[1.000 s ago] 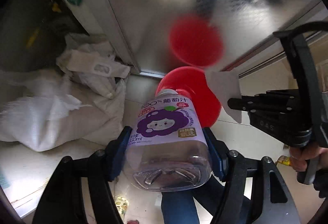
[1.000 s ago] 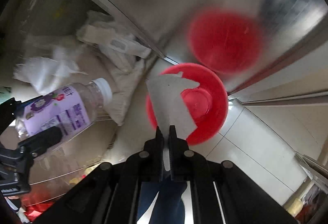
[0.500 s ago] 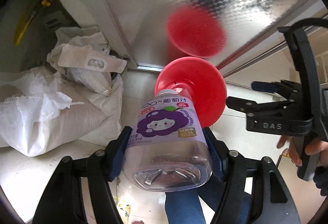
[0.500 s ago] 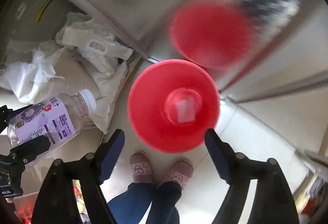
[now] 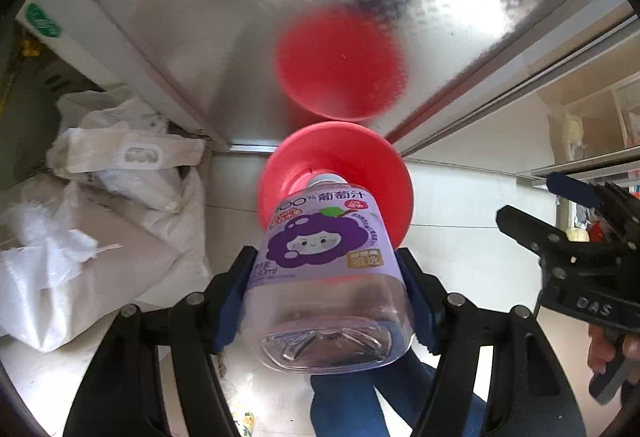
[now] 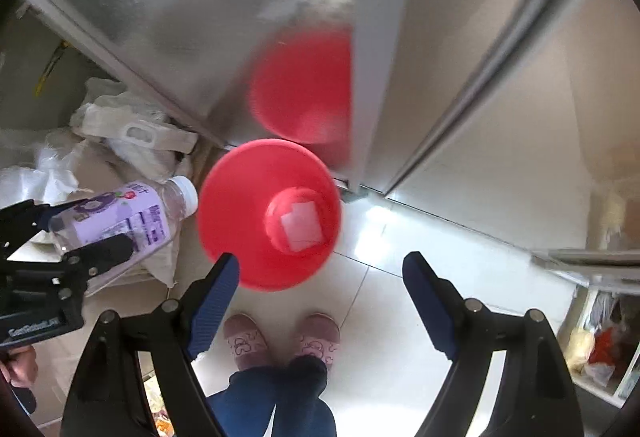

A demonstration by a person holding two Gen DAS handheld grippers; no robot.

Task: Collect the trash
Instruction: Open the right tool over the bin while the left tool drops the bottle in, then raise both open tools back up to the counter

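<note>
While left gripper [image 5: 326, 301] clamps bottle [image 5: 324, 269] above red bin [image 6: 270, 213], right gripper [image 6: 320, 277] empty, jaws just spread; sacks [image 5: 80, 237] left.

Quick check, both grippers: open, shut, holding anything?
Left gripper: shut on the grape juice bottle, above the red bin.
Right gripper: open and empty; its jaws have just opened, the paper scrap lies in the bin.
</note>
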